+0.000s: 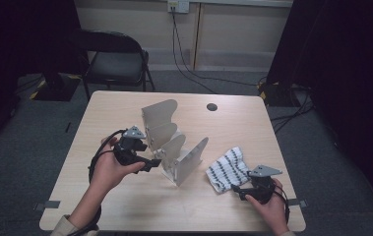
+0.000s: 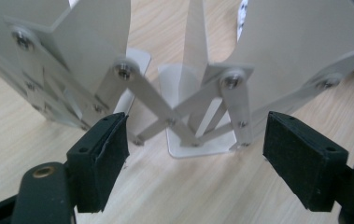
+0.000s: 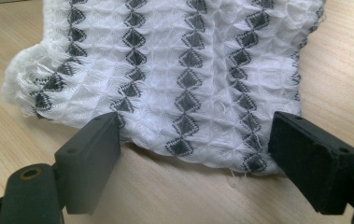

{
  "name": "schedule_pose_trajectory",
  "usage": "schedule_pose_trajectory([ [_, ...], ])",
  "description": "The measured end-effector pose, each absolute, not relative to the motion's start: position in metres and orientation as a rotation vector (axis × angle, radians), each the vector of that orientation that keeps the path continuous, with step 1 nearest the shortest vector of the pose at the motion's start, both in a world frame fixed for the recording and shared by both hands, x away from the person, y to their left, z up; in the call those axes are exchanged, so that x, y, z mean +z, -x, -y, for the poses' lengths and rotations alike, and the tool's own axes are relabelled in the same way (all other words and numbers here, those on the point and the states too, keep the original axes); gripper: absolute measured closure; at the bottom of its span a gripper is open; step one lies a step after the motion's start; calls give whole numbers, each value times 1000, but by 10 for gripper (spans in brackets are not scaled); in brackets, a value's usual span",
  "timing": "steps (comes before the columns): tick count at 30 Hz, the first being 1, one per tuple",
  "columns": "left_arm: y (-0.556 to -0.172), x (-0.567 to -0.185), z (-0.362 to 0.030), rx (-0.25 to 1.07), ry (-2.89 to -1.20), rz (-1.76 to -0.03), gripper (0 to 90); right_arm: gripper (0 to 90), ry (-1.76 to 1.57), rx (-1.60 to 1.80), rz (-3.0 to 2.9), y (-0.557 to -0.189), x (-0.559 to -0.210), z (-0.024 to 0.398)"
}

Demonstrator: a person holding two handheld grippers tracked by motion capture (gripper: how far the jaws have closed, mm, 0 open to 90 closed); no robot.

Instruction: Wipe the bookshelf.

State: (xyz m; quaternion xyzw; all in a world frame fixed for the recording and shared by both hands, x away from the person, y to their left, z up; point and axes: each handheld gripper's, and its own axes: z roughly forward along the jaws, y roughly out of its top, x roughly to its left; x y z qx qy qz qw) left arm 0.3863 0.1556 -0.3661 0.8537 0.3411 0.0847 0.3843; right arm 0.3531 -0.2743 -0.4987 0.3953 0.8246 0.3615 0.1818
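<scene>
Item: white cloth (image 3: 174, 79) with rows of dark diamonds, lying flat on the table (image 1: 125, 206) at the near right, just beside the folding metal rack (image 1: 174, 147).

Right gripper (image 3: 193, 154): jaws standing wide at the cloth's near hem, pinching nothing.

Left gripper (image 2: 195, 154): released, jaws facing the rack's scissor linkage, gripping nothing.

Step, as judged: the right gripper is lining up on the cloth. Next move calls for closing on the hem, then lifting.

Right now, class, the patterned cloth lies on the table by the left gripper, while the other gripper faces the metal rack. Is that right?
No, the sides are swapped. The high view shows the cloth by the right gripper, whose open jaws flank its edge in the right gripper view. The left gripper faces the rack.
</scene>
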Motion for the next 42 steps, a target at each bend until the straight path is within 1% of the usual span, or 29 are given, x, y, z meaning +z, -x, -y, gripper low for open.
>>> schedule_pose_trajectory([
  [11,-396,-346,-134,230,-2223,-816,230,162,-1117,1022,-2328,-353,-499,274],
  [18,-403,-338,-123,241,-2209,-806,245,162,-1117,1023,-2328,-353,-499,274],
  [24,-410,-340,-110,229,-2230,-787,248,162,-1117,1022,-2328,-353,-499,274],
  [31,-419,-347,-100,225,-2236,-805,256,161,-1117,1022,-2328,-353,-499,274],
  [36,-425,-354,-96,221,-2260,-820,292,161,-1117,1023,-2328,-353,-499,274],
  [38,-427,-357,-95,219,-2260,-827,323,161,-1117,1023,-2328,-353,-499,274],
  [40,-429,-359,-95,230,-2271,-827,329,161,-1117,1023,-2328,-353,-499,274],
  [42,-430,-360,-94,233,-2278,-833,366,161,-1117,1022,-2328,-353,-499,274],
])
